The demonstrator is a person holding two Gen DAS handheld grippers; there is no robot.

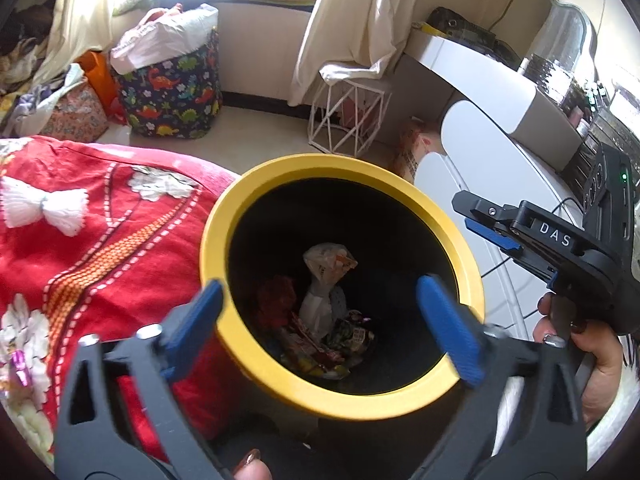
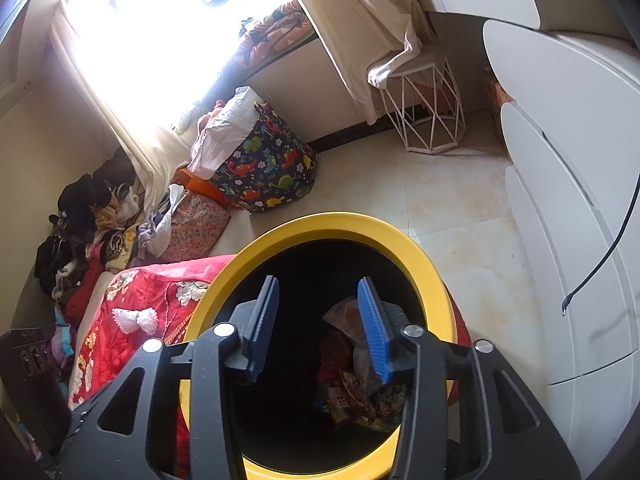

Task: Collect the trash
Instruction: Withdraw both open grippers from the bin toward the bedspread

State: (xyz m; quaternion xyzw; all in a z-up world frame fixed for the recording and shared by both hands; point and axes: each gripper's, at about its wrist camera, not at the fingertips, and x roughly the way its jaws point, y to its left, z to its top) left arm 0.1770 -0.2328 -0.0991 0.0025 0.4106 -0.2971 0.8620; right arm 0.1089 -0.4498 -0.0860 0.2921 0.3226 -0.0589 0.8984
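The left gripper (image 1: 318, 308) is wide open and holds nothing; it hangs over the mouth of the bin (image 1: 256, 372). The right gripper (image 2: 318, 330) is open more narrowly, also with nothing between its fingers, and it also hangs above the bin (image 2: 424, 252). At the dark bottom lie the wrappers (image 1: 326, 276), crumpled; their print is hard to read, and in the right view the gripper hides part of them (image 2: 352, 396). Beside the bin is a red blanket (image 1: 92, 236). Farther away stand a dinosaur-print basket (image 1: 172, 96) and a white wire stool (image 2: 428, 108). The window is too bright to see through.
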